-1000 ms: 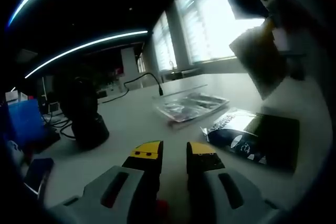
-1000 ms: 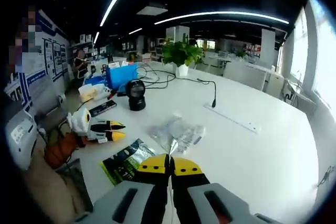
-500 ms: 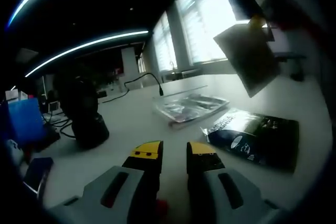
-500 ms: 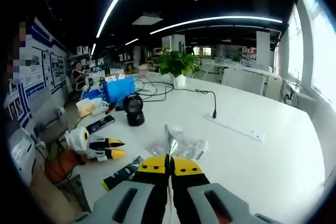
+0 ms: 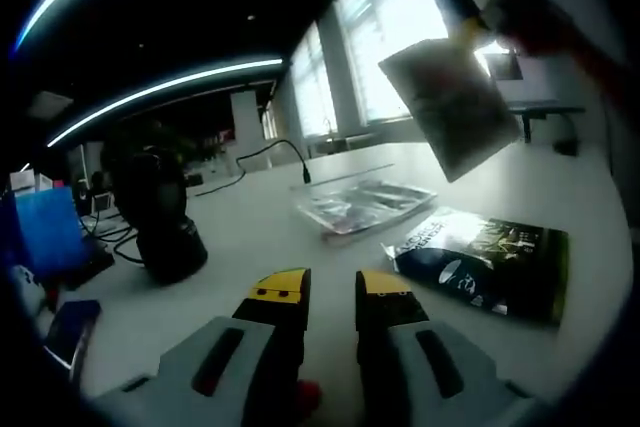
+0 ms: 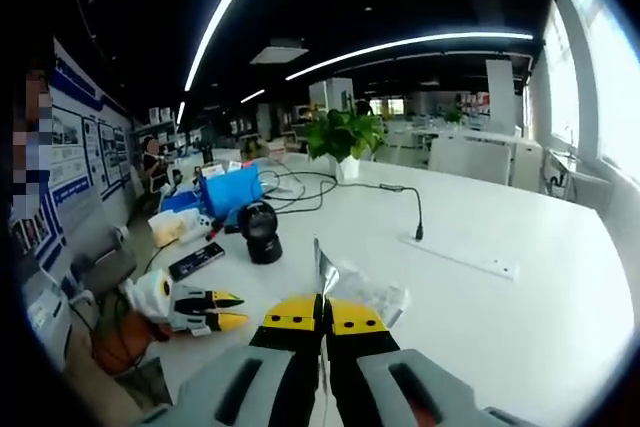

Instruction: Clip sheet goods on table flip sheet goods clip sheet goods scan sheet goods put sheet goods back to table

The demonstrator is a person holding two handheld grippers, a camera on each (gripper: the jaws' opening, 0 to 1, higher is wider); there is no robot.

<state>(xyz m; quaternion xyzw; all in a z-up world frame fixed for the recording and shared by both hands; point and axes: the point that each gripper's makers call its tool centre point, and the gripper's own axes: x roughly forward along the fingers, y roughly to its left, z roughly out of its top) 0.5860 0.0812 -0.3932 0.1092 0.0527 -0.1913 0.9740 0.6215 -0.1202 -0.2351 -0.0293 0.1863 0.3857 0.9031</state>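
Sheet goods, one flat silvery packet (image 5: pixel 450 107), hang in the air above the table (image 6: pixel 520 307), pinched at the upper edge by the right gripper (image 6: pixel 322 315); in the right gripper view the packet shows edge-on as a thin sliver rising from between the yellow tips.

Table: large, white, with a cable and a gooseneck microphone (image 6: pixel 405 209) running across it.

Dark green printed pouch (image 5: pixel 490 262) lies flat on the table, just right of the left gripper's line. A pile of clear-wrapped packets (image 5: pixel 365 202) lies beyond it, near the table's middle. Black scanner (image 6: pixel 262 232) stands upright well to the left of that pile, with a blue box (image 6: pixel 232 190) behind it.

Left gripper (image 5: pixel 332 297): low over the table, jaws apart, nothing between them.

Right gripper: jaws together, clamped on the packet.

Progress, judged from the layout: first clip done, packet lifted clear. It faces neither gripper squarely, so the flip looks under way or about due. Re-clip, scan at the black scanner and return to the table remain.
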